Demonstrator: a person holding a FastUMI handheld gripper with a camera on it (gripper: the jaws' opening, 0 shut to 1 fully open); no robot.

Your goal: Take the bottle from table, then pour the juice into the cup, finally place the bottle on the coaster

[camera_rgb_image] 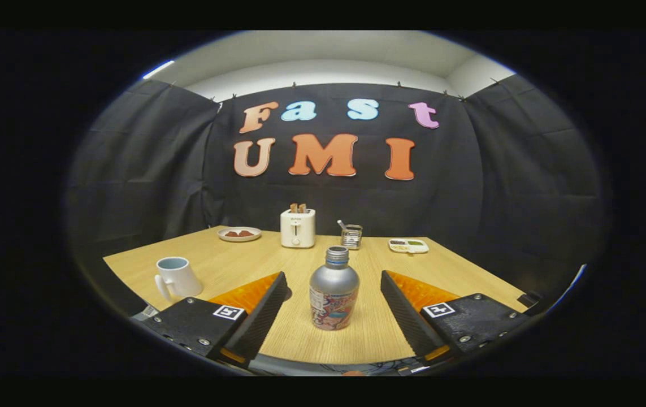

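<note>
A silver metal bottle (333, 288) with a coloured label and a screw neck stands upright on the wooden table (458, 265). It stands between my two fingers, with a gap on each side. My gripper (334, 282) is open, and neither of its black ridged fingers (269, 308) touches the bottle. A white mug (177, 277) with its handle toward me stands on the table beyond my left finger. A dark patterned edge that may be the coaster peeks out at the table's near edge below the fingers.
At the back of the table stand a white toaster (298, 227) with toast in it, a plate (239, 233) with brown food to its left, a small wire holder (351, 236), and a divided dish (408, 245) to the right.
</note>
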